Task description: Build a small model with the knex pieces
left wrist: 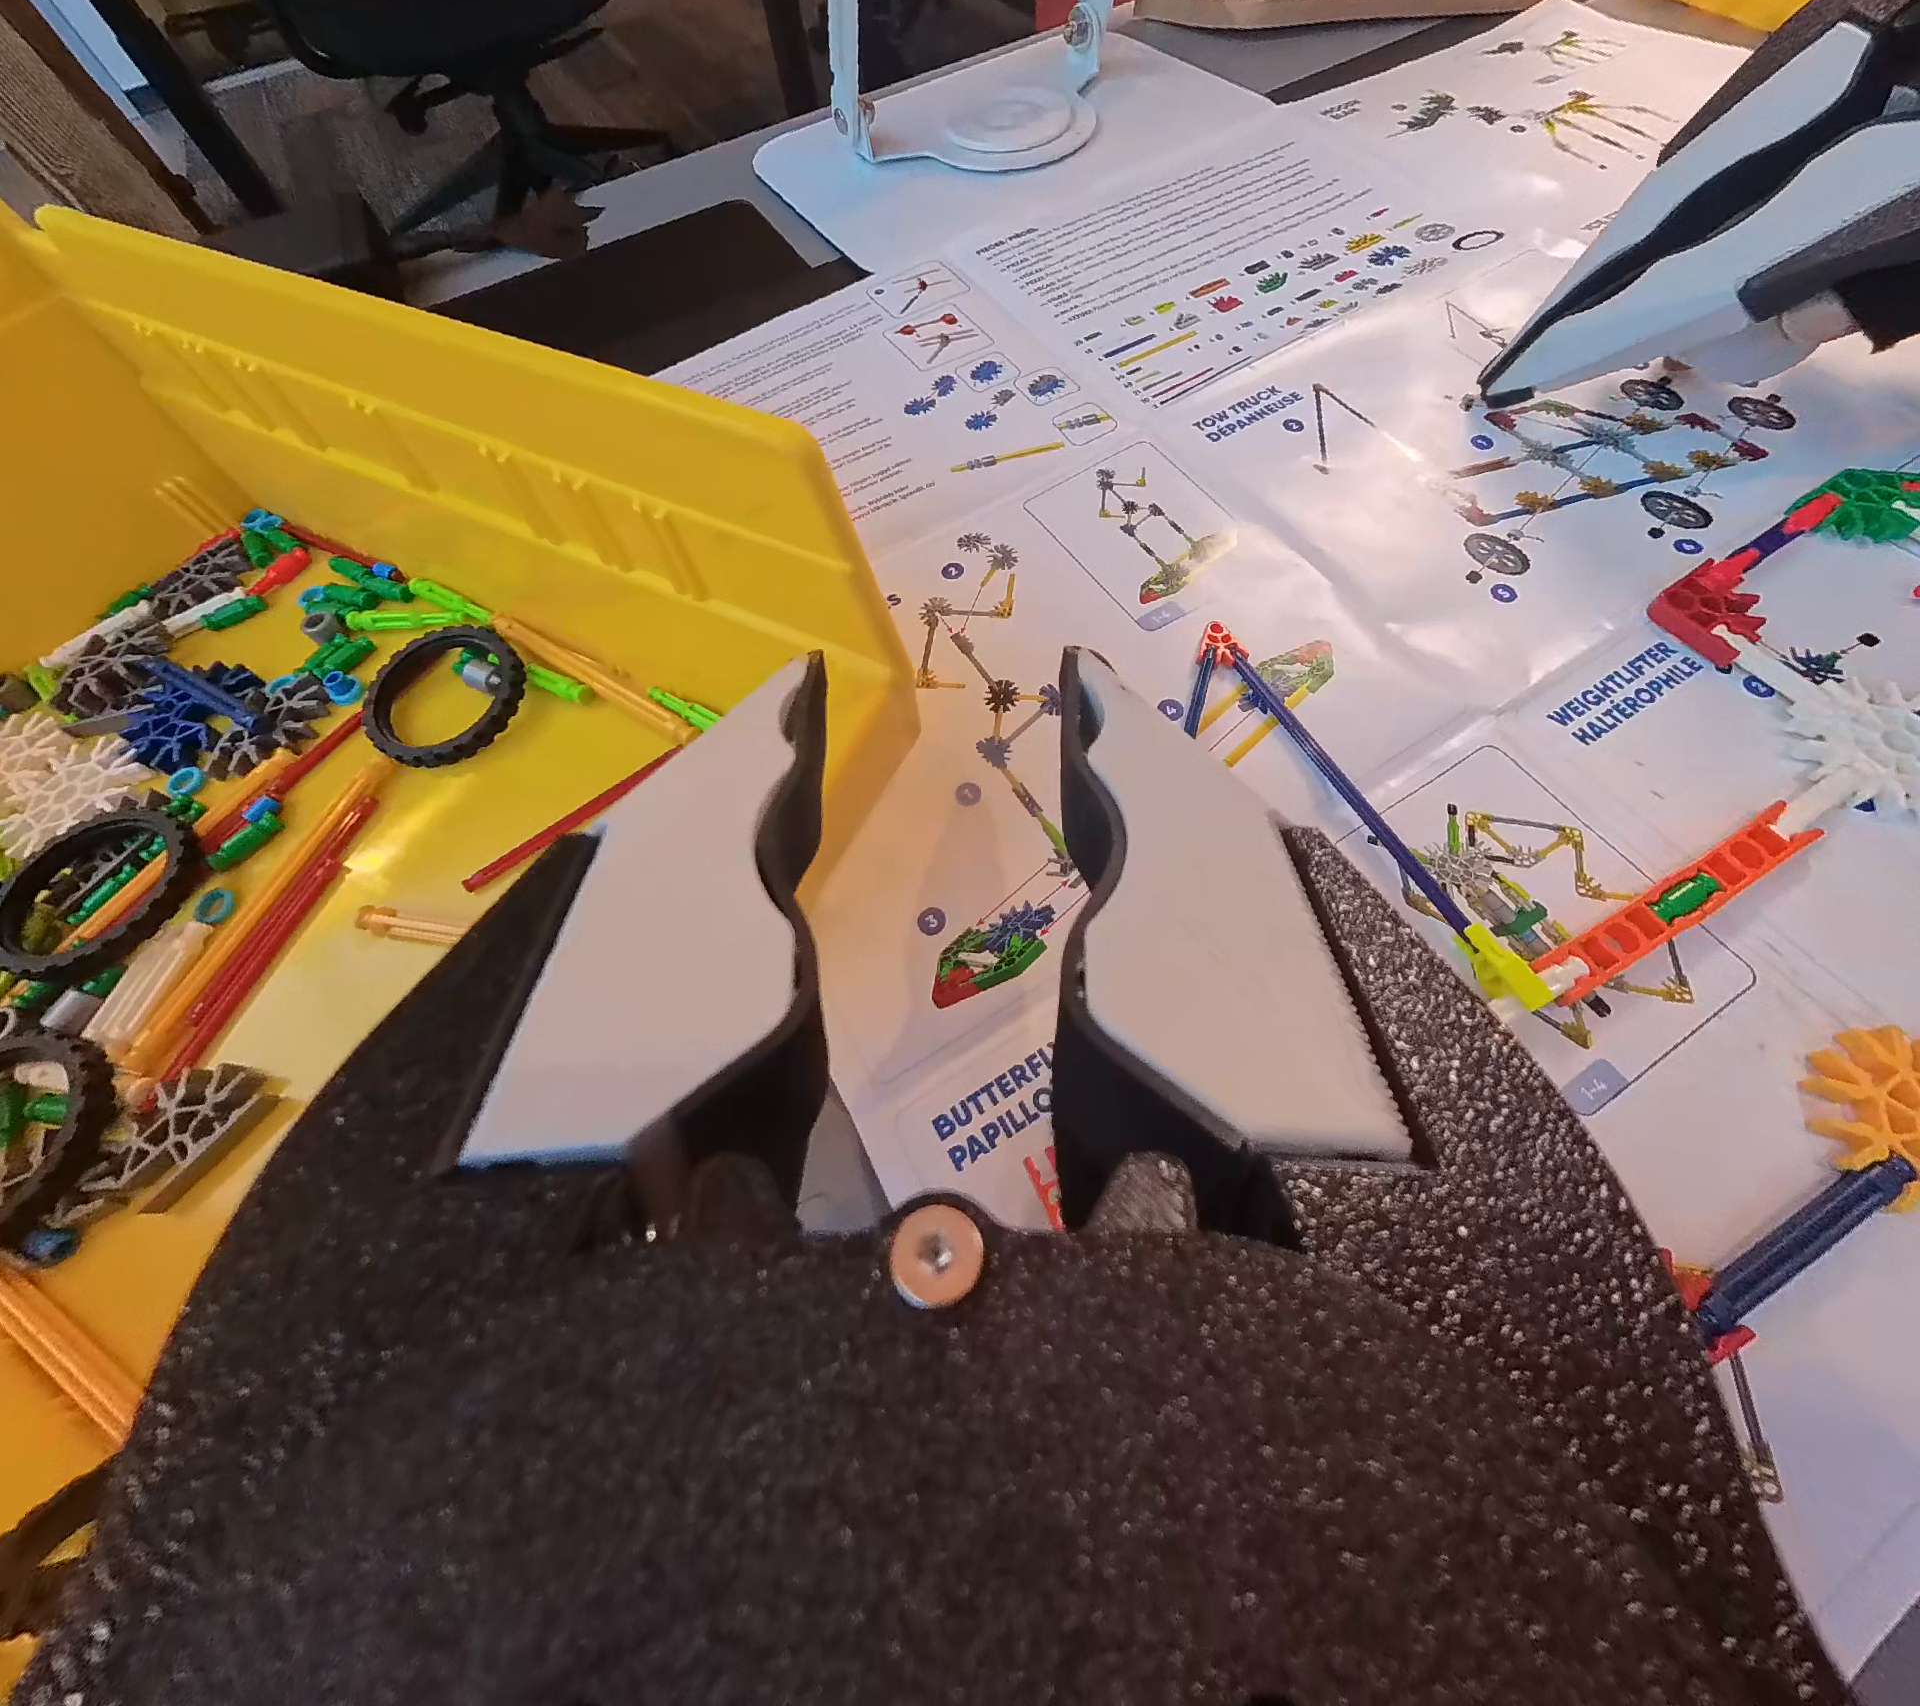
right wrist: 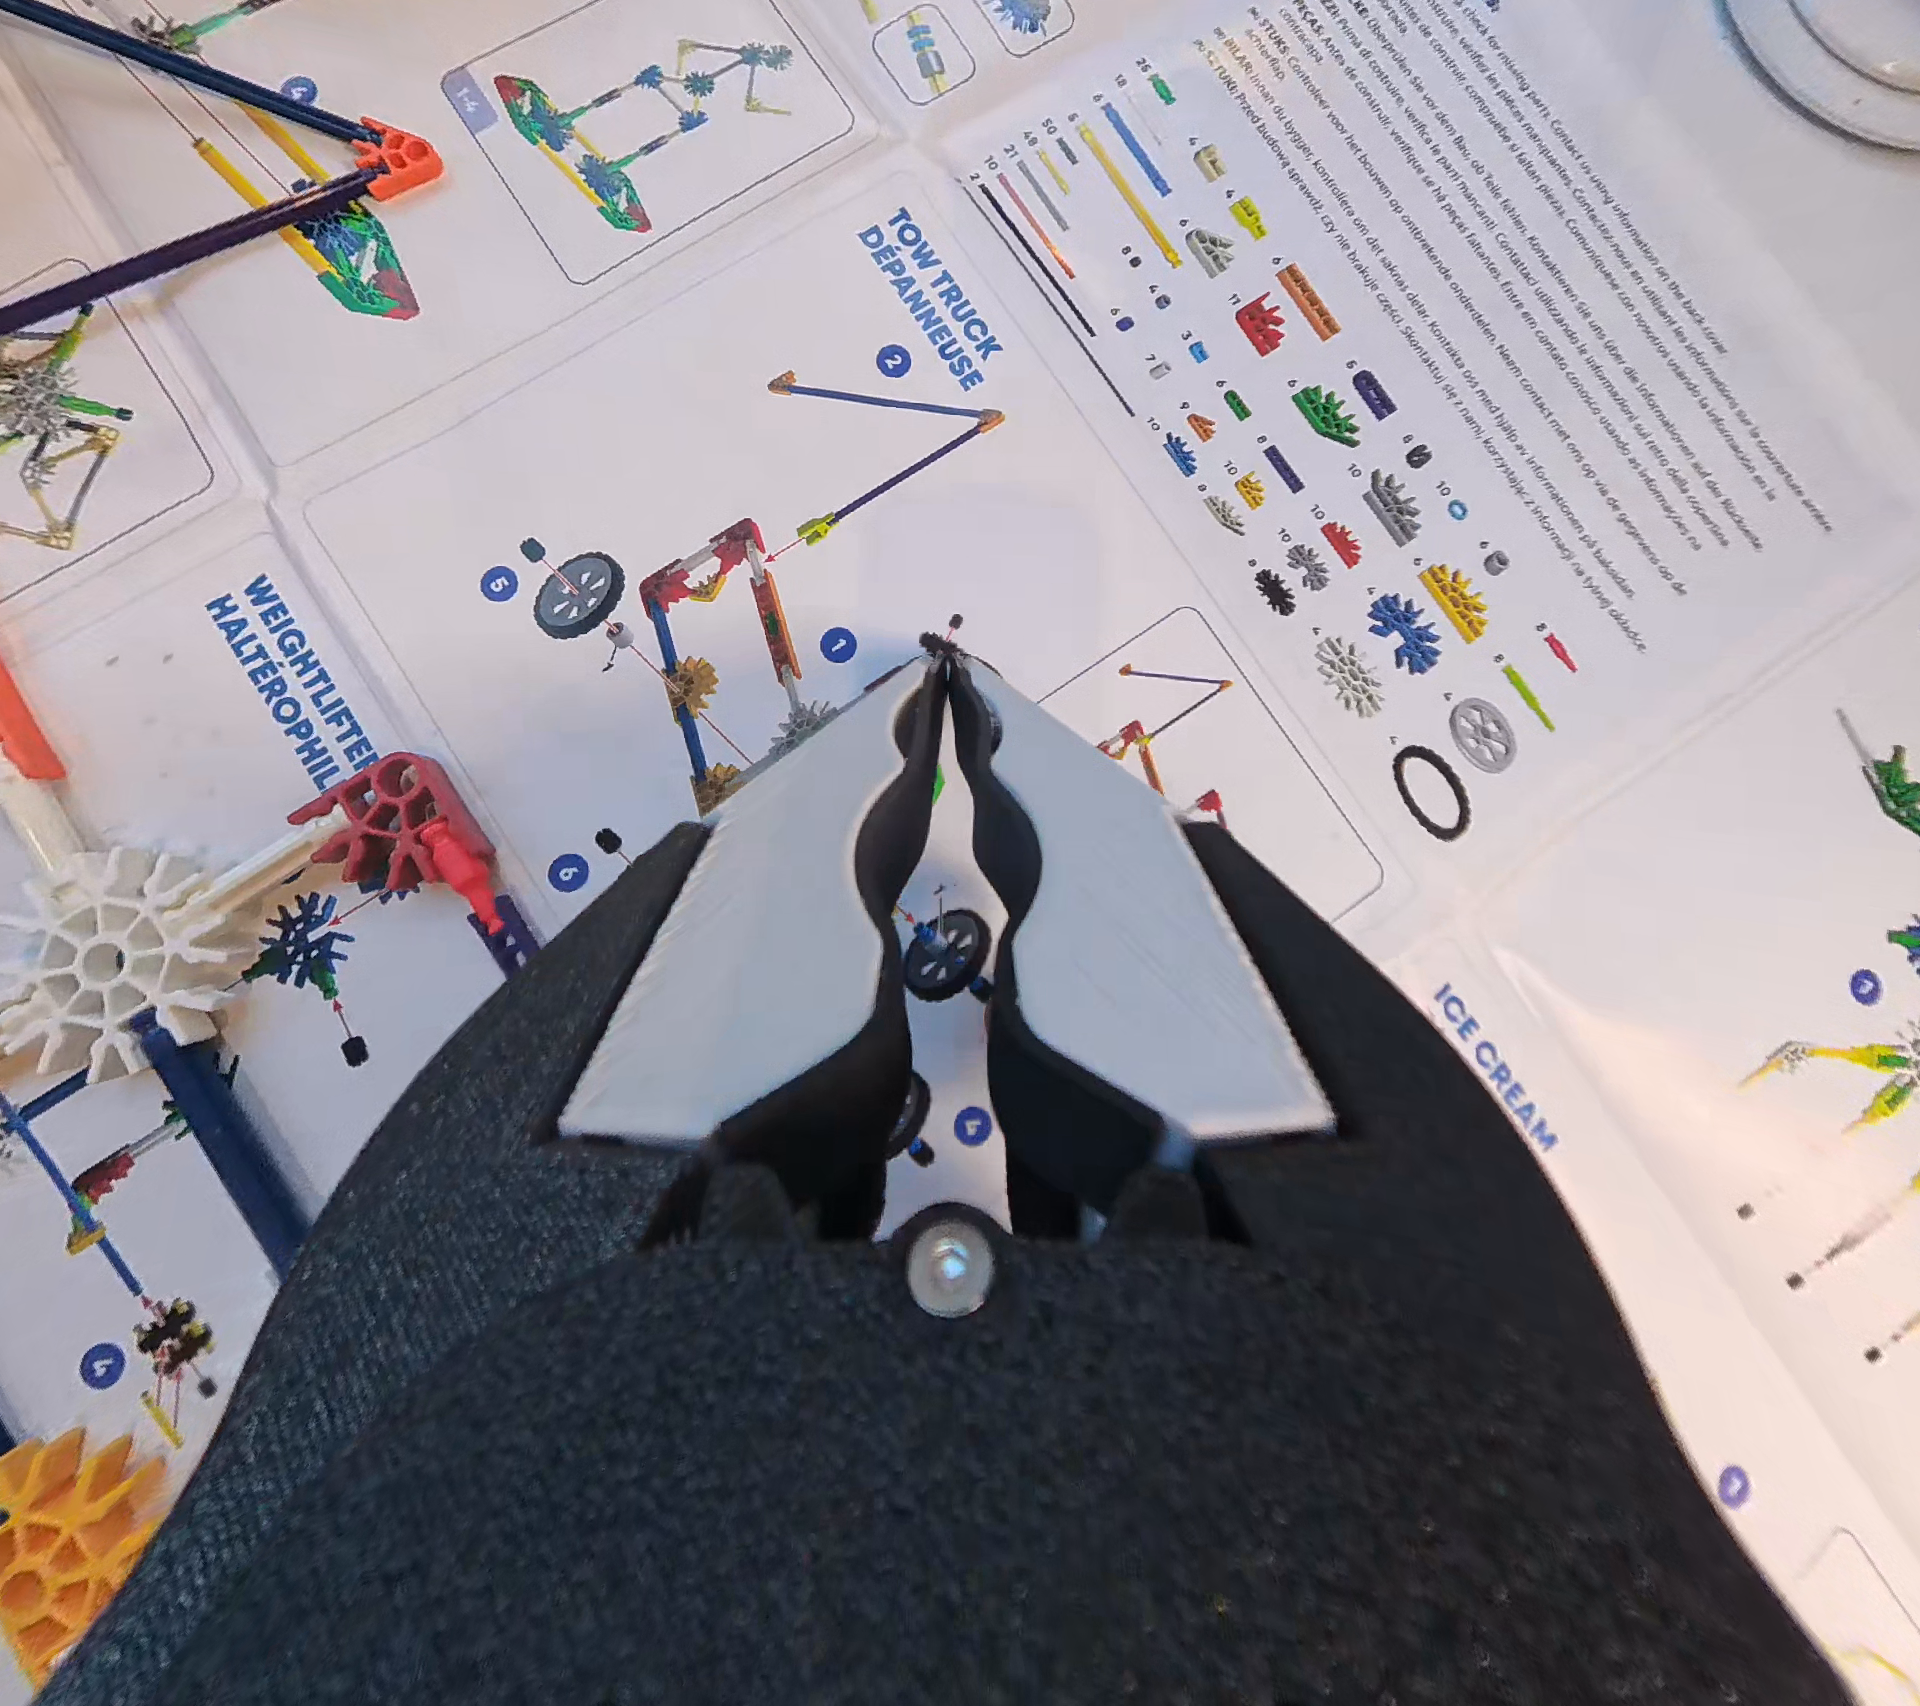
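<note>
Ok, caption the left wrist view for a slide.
Open left hand-held gripper above instruction sheet, beside yellow bin of building-toy parts.

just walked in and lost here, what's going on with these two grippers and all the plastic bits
A person holds a gripper in each hand over an unfolded instruction sheet on a table. The left gripper is open and empty, hanging just beside a yellow bin of loose rods, connectors and tyres. The right gripper is shut, its tips down at the sheet's printed diagrams. A partly built rod-and-connector model lies on the sheet, untouched.
</note>
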{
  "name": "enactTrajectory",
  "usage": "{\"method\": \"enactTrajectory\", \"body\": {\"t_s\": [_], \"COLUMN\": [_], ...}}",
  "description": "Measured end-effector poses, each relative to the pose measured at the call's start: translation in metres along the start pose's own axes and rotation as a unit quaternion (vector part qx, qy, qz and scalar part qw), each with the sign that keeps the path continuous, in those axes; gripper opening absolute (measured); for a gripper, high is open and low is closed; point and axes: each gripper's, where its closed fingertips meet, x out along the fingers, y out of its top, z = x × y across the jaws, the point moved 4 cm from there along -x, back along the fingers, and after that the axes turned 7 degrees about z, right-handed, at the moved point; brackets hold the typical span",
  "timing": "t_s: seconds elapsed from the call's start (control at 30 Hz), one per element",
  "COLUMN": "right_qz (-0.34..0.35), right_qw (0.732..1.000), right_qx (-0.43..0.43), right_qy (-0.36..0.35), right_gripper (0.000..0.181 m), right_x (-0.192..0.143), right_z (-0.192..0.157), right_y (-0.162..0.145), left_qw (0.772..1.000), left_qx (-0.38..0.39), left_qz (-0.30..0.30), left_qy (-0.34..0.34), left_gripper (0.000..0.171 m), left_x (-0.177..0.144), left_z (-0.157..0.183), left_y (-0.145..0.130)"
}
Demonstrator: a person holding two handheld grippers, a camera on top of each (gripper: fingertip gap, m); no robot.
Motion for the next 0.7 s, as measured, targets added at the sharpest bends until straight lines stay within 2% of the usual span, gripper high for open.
{"method": "enactTrajectory", "body": {"t_s": [0.7], "right_qz": [-0.01], "right_qw": [1.0], "right_qx": [-0.008], "right_qy": [-0.008], "right_gripper": [0.0], "right_x": [0.007], "right_z": [0.005], "right_y": [0.007], "left_qw": [1.0], "left_qx": [0.001], "left_qz": [-0.019], "left_qy": [-0.013], "left_gripper": [0.043], "left_x": [0.002], "left_z": [0.007], "left_y": [-0.005]}}
